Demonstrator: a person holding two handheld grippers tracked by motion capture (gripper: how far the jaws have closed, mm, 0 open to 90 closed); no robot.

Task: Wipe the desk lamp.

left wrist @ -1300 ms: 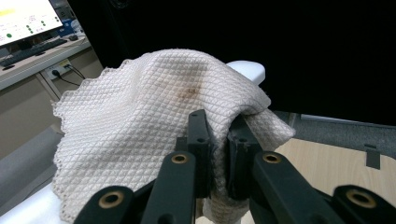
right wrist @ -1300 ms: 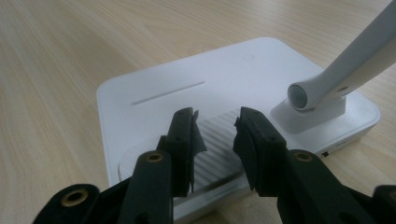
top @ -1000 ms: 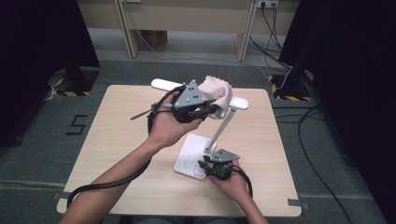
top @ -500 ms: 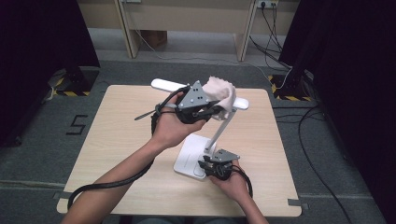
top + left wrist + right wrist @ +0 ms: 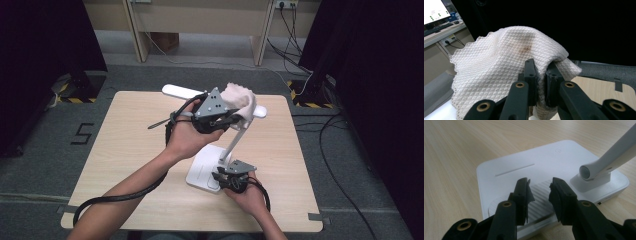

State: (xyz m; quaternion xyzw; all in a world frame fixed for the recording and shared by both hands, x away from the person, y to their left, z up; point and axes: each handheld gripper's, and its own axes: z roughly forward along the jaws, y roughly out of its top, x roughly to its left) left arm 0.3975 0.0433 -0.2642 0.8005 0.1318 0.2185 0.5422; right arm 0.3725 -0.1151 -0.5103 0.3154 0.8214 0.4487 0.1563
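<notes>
A white desk lamp stands on the table, its flat base (image 5: pixel 202 170) near the front and its slanted arm (image 5: pixel 236 141) rising to a long head (image 5: pixel 176 91). My left gripper (image 5: pixel 234 118) is shut on a white quilted cloth (image 5: pixel 241 97) that lies draped over the right part of the head. In the left gripper view the cloth (image 5: pixel 499 57) bulges over the left gripper (image 5: pixel 541 72), pinched between the jaws. My right gripper (image 5: pixel 223 178) rests low on the base's near edge. Its jaws stand apart over the ribbed patch of the base (image 5: pixel 524 162), the right gripper (image 5: pixel 539 187) holding nothing.
The lamp's arm joint (image 5: pixel 596 171) sits just right of my right gripper's jaws. The wooden table (image 5: pixel 125 150) has bare surface left of the lamp. Beyond its far edge are grey floor, cables (image 5: pixel 295 30) and dark curtains.
My left gripper and the cloth have slid slightly to the right along the lamp head. The right gripper has stayed on the base.
</notes>
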